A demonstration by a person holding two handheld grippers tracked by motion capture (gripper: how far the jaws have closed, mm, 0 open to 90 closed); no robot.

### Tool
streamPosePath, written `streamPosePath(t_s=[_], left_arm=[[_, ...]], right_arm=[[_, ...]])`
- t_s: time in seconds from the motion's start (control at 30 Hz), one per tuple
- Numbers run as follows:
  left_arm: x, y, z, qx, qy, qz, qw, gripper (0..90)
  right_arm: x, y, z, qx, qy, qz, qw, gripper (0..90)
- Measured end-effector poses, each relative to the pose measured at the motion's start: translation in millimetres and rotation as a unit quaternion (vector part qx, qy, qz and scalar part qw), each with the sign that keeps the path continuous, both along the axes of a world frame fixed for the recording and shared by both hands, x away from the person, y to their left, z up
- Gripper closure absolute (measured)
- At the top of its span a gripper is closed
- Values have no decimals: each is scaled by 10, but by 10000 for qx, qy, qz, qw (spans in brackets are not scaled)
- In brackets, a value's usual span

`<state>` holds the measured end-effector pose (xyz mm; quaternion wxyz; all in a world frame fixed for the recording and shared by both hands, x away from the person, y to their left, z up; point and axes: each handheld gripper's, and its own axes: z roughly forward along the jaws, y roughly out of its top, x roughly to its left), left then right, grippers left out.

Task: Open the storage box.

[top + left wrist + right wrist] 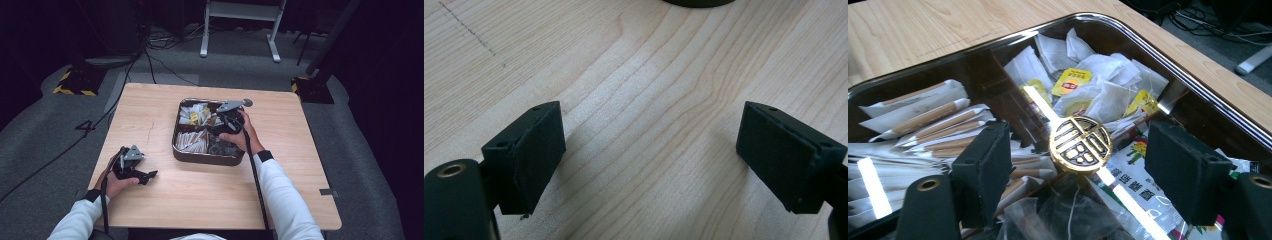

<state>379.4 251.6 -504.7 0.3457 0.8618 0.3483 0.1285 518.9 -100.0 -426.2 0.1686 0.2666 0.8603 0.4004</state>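
A dark square box (206, 157) with four compartments stands at the table's middle. Bright streaks across it suggest a clear lid, with a round gold knob (1080, 145) at its centre. Under it lie white tea bags with yellow tags (1098, 90), paper-wrapped sticks (923, 117) and printed sachets (1143, 190). My right gripper (1080, 137) is open, one jaw on each side of the knob, not touching it; from above, the right gripper (221, 121) hovers over the box. My left gripper (149, 175) rests open near the table's left front, and between its jaws the left gripper (649, 130) has bare wood.
The light wooden table (150, 110) has free room all round the box. Beyond its far edge are grey carpet, loose cables (160, 55), a white frame's legs (272, 47) and two stand bases with yellow-black tape (75, 85).
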Motion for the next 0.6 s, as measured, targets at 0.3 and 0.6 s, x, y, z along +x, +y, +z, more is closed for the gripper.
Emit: streamPosePath(t_s=[0.3,0.6], left_arm=[[-36,6,-1,-1,-15,-12,10000,131],[-84,24,0,12,-24,50,10000,132]], right_arm=[[46,71,-58,-147,92,27,9998,367],[122,94,-110,-195,215,22,9996,465]])
